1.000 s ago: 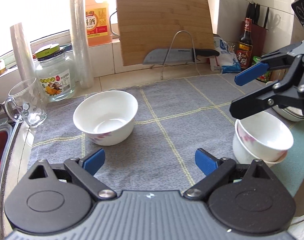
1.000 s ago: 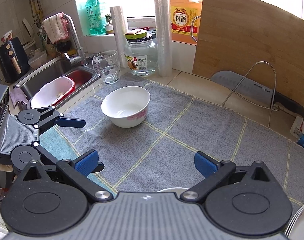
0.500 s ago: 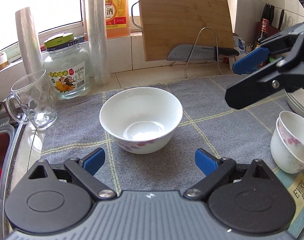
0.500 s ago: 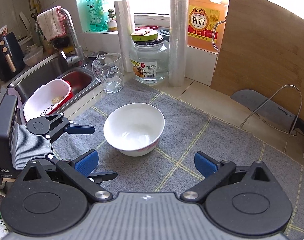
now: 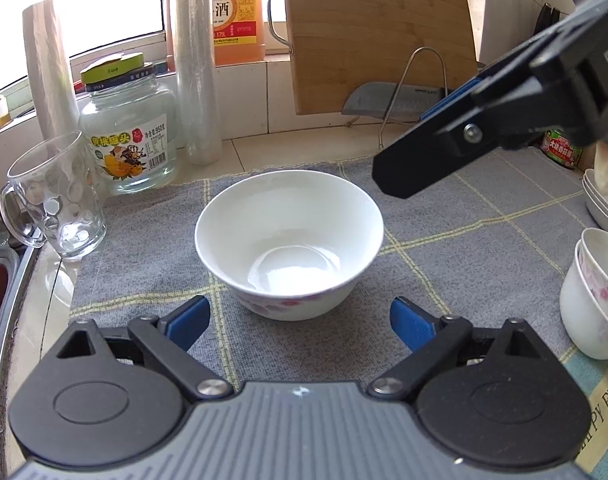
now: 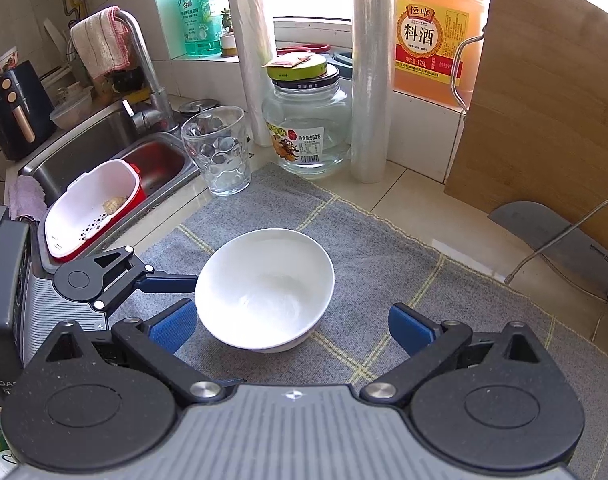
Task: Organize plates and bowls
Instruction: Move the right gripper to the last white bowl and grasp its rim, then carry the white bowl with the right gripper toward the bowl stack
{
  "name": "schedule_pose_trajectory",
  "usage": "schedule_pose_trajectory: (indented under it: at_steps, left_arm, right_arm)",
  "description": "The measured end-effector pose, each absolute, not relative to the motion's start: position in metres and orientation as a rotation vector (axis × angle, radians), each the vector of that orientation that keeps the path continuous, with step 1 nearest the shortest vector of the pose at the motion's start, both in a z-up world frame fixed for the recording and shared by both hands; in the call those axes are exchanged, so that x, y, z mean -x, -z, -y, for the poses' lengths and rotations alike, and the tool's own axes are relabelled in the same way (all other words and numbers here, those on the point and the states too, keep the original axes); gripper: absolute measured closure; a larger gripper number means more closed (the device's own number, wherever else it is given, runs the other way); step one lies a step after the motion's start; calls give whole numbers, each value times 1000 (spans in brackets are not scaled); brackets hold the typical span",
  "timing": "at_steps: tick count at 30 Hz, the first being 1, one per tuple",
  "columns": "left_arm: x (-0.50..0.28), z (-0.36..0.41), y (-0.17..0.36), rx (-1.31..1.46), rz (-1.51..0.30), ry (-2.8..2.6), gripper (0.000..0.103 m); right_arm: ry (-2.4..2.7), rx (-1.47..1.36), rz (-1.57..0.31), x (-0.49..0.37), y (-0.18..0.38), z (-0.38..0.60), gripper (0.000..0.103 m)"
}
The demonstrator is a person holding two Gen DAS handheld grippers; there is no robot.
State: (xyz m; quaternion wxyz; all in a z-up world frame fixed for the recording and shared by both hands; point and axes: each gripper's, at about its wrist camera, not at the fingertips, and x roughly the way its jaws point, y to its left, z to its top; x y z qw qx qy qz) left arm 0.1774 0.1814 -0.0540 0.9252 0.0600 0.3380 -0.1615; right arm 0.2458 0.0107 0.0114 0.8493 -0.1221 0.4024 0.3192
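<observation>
Grey checked cloth (image 5: 464, 248) is spread over the kitchen counter, with a sink (image 6: 103, 148) seen at the left of the right wrist view. At the centre of both views a white bowl (image 5: 289, 240) with a pink floral band is set upright on the cloth. The left gripper (image 5: 299, 320) is held low just in front of the bowl, its jaws spread wide and nothing between them. The right gripper (image 6: 291, 324) is likewise kept wide apart, with the bowl lying between and just beyond its blue pads (image 6: 171, 326), whether touching cannot be told. Two stacked floral bowls (image 5: 596, 296) are seen at the right edge of the left wrist view, with stacked plates (image 5: 604, 204) above them. A glass mug (image 5: 55, 196), a labelled jar (image 5: 129, 136) and a wooden cutting board (image 5: 380, 36) are placed along the back of the counter.
</observation>
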Motion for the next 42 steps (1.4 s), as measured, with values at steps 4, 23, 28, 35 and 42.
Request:
schedule_pose_trajectory:
  at_steps: [4, 23, 28, 35, 42]
  left_arm:
    - [-183, -183, 55, -135, -685, 324, 7]
    - [-198, -185, 57, -148, -650, 356, 7]
    - [-201, -184, 57, -165, -641, 366, 7]
    - [-203, -185, 56, -161, -632, 375, 7]
    - [-203, -186, 56, -156, -633, 379, 7]
  right_arm:
    - [-692, 263, -868, -259, -4, -21, 0]
    - [-739, 289, -929, -300, 23, -51, 12]
    - [-747, 281, -939, -306, 26, -53, 16]
    - [-754, 275, -950, -311, 31, -58, 24]
    - [-764, 263, -964, -311, 33, -56, 26]
